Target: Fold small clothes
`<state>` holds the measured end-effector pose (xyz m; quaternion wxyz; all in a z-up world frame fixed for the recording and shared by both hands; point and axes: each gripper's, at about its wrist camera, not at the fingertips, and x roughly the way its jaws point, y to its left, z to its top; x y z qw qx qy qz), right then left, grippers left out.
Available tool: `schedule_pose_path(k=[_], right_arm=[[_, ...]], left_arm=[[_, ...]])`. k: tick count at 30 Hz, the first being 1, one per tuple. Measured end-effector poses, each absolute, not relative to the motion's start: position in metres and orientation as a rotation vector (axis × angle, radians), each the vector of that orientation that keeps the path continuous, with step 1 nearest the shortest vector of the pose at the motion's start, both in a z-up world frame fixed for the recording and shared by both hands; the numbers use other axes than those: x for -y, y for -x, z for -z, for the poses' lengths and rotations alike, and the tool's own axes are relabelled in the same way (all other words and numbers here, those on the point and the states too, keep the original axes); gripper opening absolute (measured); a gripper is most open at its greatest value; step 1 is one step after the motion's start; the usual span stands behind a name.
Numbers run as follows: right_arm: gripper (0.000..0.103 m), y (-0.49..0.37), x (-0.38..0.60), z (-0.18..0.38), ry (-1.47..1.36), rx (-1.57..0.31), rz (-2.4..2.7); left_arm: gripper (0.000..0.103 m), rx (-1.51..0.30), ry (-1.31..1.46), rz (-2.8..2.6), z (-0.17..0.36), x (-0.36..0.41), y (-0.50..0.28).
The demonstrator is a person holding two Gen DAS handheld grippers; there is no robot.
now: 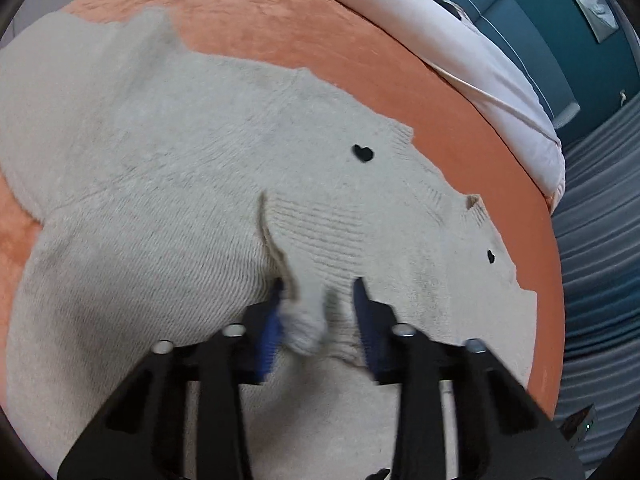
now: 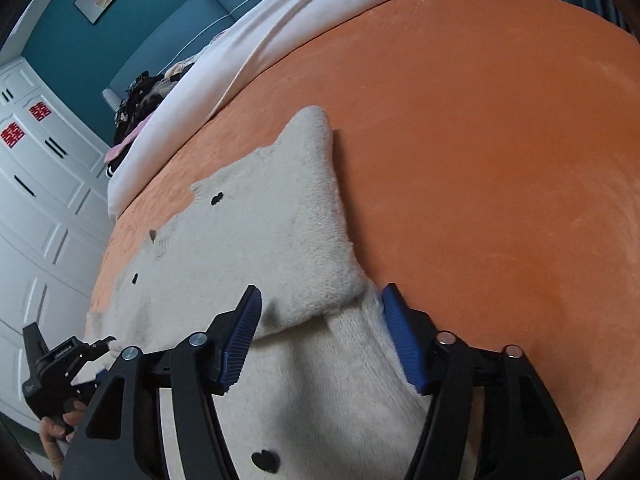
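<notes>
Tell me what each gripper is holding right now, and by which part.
The left gripper pinches the cream knit sweater by a ribbed cuff. The right gripper has sweater fabric between its fingers; whether it grips cannot be told.

Cream knitted sweater (image 1: 168, 168) with little black heart buttons (image 1: 363, 153) lies spread flat across the orange bed, one ribbed cuff (image 1: 316, 240) bunched up, the other sleeve (image 2: 304, 216) folded over its body.

Both wrist views look down, close, sharing the sweater (image 1: 168, 168).
</notes>
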<state>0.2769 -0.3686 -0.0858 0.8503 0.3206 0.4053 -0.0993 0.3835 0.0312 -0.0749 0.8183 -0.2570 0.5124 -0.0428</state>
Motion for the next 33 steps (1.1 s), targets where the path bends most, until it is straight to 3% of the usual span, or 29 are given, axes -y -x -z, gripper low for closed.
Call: schedule_pose_path(k=[1,6,9,10,16,20,21,23,25,26,29,32,33], right_arm=[[0.018,-0.286,0.361,0.083,-0.654,-0.846,0.201],[0.017,-0.267,0.361,0.042,-0.637,-0.631,0.178],[0.018,-0.288,0.369,0.099,-0.603,-0.862,0.26],[0.018,-0.286,0.373,0.11,-0.643,-0.861,0.259],[0.022,-0.276,0.355,0.049,-0.514,-0.681,0.298],[0.02,-0.319,0.34,0.098,-0.388,-0.901,0.298],[0.02,-0.315,0.336,0.092,-0.358,-0.865,0.316],[0.024,-0.312,0.326,0.071,-0.344,-0.829,0.309],[0.027,-0.301,0.309,0.056,-0.37,-0.775,0.26],[0.031,-0.298,0.299,0.055,-0.37,-0.775,0.233],[0.038,-0.28,0.275,0.07,-0.344,-0.806,0.179],[0.039,-0.265,0.263,0.103,-0.352,-0.892,0.192],[0.044,-0.262,0.257,0.097,-0.345,-0.872,0.201]], left_arm=[[0.01,-1.065,0.542,0.098,0.065,-0.033,-0.386],[0.009,-0.904,0.448,0.132,0.028,-0.051,-0.392],[0.005,-1.029,0.417,0.062,0.073,-0.058,-0.405],[0.0,-1.073,0.411,0.041,0.09,-0.06,-0.404],[0.0,-1.027,0.374,0.051,0.099,-0.06,-0.391],[0.001,-1.023,0.349,0.043,0.097,-0.056,-0.39],[0.001,-1.015,0.362,0.047,0.092,-0.059,-0.387],[0.01,-0.949,0.437,0.062,0.076,-0.082,-0.374],[0.052,-0.863,0.51,0.017,0.063,-0.121,-0.359],[0.064,-0.817,0.548,-0.035,0.058,-0.147,-0.352],[0.076,-0.745,0.65,-0.234,0.055,-0.242,-0.343],[0.079,-0.728,0.766,-0.443,0.068,-0.342,-0.347],[0.079,-0.731,0.807,-0.502,0.075,-0.371,-0.35]])
